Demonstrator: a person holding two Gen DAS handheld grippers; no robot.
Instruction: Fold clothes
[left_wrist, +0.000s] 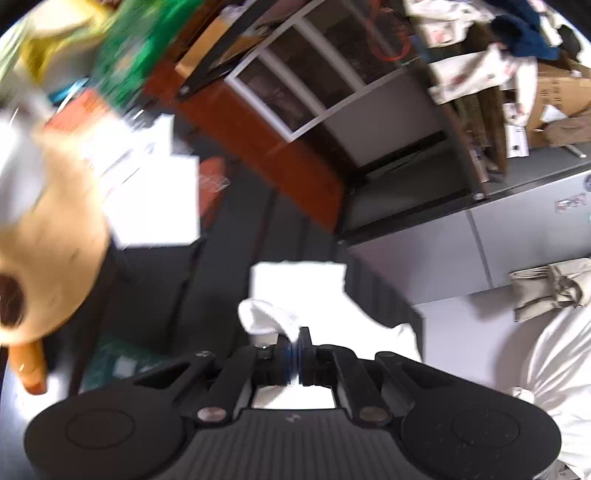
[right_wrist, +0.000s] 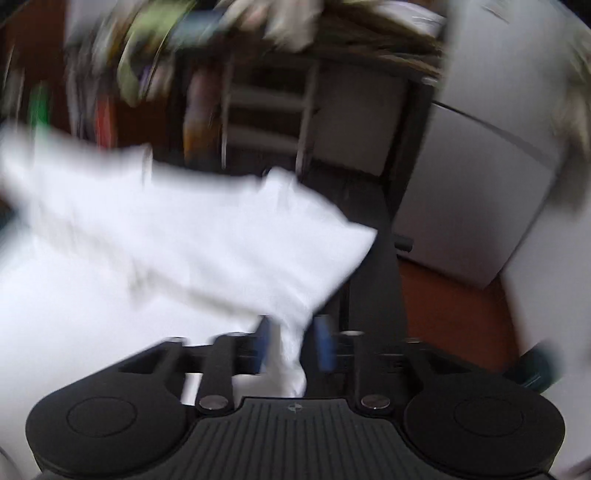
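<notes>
A white garment (left_wrist: 299, 288) hangs in the air in front of my left gripper (left_wrist: 295, 350), whose jaws are shut on its edge. In the right wrist view the same white garment (right_wrist: 177, 236) spreads wide to the left, blurred by motion. My right gripper (right_wrist: 295, 339) has its blue pads (right_wrist: 325, 343) a little apart, with a fold of the white cloth bunched between them. Both grippers hold the garment up off any surface.
A wooden shelf unit (left_wrist: 295, 85) with clutter stands ahead. A grey cabinet (left_wrist: 480, 236) is at the right, with crumpled white cloth (left_wrist: 554, 362) and a folded beige cloth (left_wrist: 546, 288). A tan plush toy (left_wrist: 48, 236) is at the left. A reddish floor (right_wrist: 458, 306) shows below.
</notes>
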